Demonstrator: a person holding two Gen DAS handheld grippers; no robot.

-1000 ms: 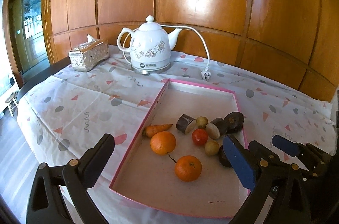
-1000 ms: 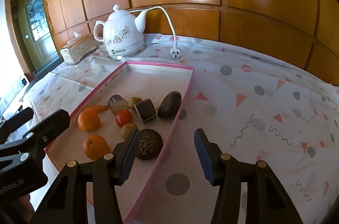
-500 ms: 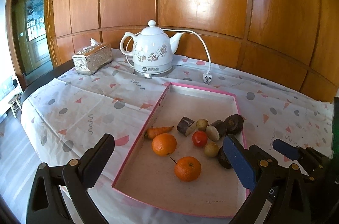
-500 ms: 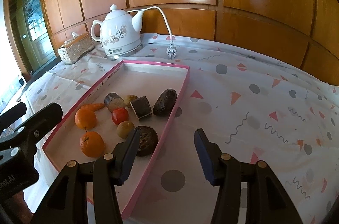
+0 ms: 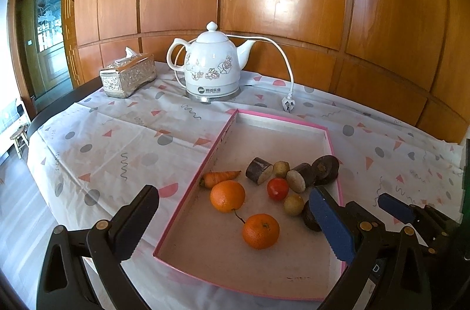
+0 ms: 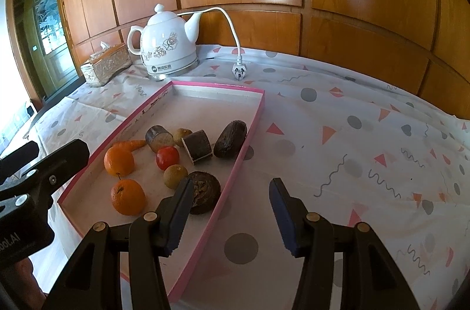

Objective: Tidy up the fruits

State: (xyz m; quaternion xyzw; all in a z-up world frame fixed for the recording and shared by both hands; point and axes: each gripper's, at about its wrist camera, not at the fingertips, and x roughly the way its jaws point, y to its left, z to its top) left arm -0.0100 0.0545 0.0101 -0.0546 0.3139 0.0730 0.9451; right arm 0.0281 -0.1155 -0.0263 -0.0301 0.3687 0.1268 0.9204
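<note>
**On the counter: fruit all in the pink tray, both claws empty**

Far left on the counter (image 5: 97,139), under the patterned cloth: a silver tissue box (image 5: 128,75) by the wood-panel wall. Next right, a white floral kettle (image 5: 212,66), its cord running to a loose plug (image 5: 287,105) lying on the cloth.

My left claw (image 5: 235,225) hangs above the near end of the pink tray (image 5: 188,210), jaws wide, nothing between them. One finger sits over the cloth left of the tray, the blue-padded one over the tray's right side.

Inside the tray, left to right:
- carrot (image 5: 221,177) against the left wall
- orange (image 5: 227,195) just below it, touching or nearly so
- second orange (image 5: 260,231) nearer me
- cut purple yam piece (image 5: 259,170), pale face showing
- small yellowish fruit (image 5: 281,168) beside it
- tomato (image 5: 277,188)
- another yellowish fruit (image 5: 293,204)
- second cut yam piece (image 5: 300,178)
- dark round fruit (image 5: 325,167) at the right wall
- dark spiky fruit (image 6: 205,191) at the near right wall, partly hidden behind a finger

My right claw (image 6: 229,214) is part open and empty, straddling the tray's right wall: left finger over the spiky fruit, right finger over bare cloth.
</note>
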